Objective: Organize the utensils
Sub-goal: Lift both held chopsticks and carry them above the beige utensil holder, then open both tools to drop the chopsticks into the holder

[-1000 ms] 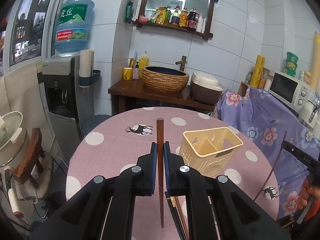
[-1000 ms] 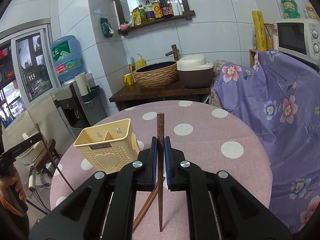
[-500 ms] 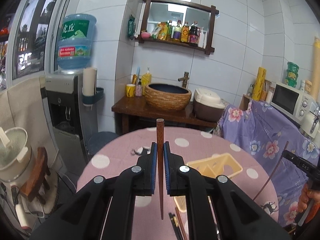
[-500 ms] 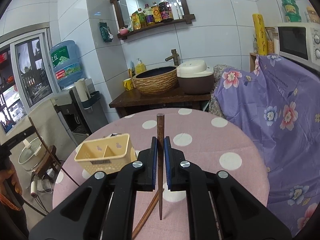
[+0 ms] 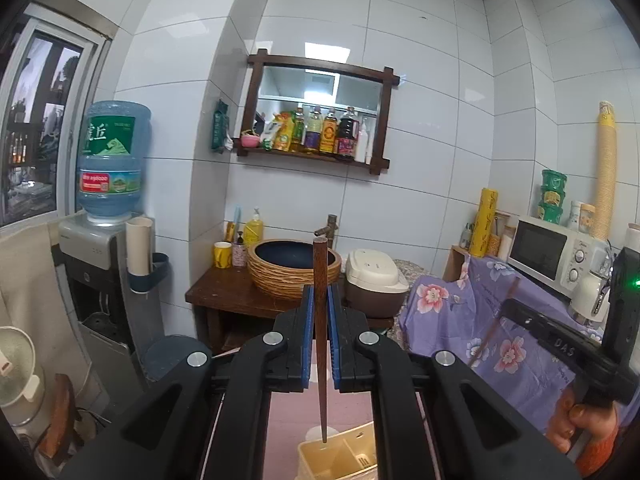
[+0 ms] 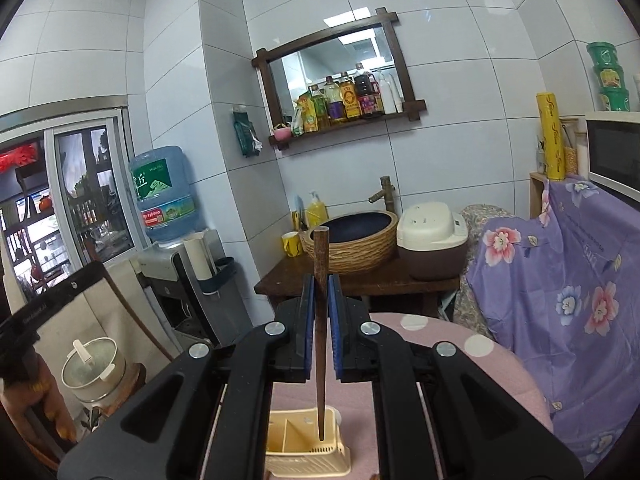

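Two chopsticks, one per hand: your left gripper (image 5: pixel 320 336) and right gripper (image 6: pixel 320 332) each clamp chopstick (image 5: pixel 320 320) upright (tips down for dropping); holder (image 6: pixel 308 448) at 6 o'clock below.

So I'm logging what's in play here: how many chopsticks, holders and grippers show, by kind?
Dark brown wooden chopsticks, one clamped in each gripper: 2
Cream plastic utensil holder with compartments: 1
Black two-finger grippers with blue-padded jaws: 2
Total: 5
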Available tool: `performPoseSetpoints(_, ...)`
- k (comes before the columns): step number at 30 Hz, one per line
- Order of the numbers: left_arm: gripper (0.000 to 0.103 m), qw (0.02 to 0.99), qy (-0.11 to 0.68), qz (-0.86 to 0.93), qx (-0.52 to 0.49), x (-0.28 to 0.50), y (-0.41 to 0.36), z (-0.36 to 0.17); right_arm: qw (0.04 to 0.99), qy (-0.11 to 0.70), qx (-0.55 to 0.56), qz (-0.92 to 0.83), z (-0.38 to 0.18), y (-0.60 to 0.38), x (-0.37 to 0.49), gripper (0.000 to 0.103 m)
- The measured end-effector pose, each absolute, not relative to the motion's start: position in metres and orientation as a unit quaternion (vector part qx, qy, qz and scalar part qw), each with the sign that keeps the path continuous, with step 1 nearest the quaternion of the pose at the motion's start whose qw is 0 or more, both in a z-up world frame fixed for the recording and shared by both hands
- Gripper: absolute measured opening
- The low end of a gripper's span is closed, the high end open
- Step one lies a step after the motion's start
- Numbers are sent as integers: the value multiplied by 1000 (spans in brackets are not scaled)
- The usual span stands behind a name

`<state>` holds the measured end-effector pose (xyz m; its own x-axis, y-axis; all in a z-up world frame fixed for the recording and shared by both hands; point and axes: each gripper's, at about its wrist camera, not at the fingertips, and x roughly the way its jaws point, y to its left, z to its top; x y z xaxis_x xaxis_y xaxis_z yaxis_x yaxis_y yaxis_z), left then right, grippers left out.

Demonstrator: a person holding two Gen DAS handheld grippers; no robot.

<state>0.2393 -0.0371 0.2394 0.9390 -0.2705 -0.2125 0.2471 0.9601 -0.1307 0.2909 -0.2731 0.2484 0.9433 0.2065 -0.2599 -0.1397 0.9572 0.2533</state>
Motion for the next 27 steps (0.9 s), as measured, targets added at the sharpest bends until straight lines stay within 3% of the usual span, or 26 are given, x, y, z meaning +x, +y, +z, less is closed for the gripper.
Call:
performPoseSetpoints(13, 8, 963, 226, -131, -63, 278, -49, 126, 961, 232, 122, 87, 143, -249, 324, 8)
performPoseSetpoints(27, 8, 954, 261, -132, -67, 287, -47, 91, 963, 226, 123, 78, 124, -254, 326, 8)
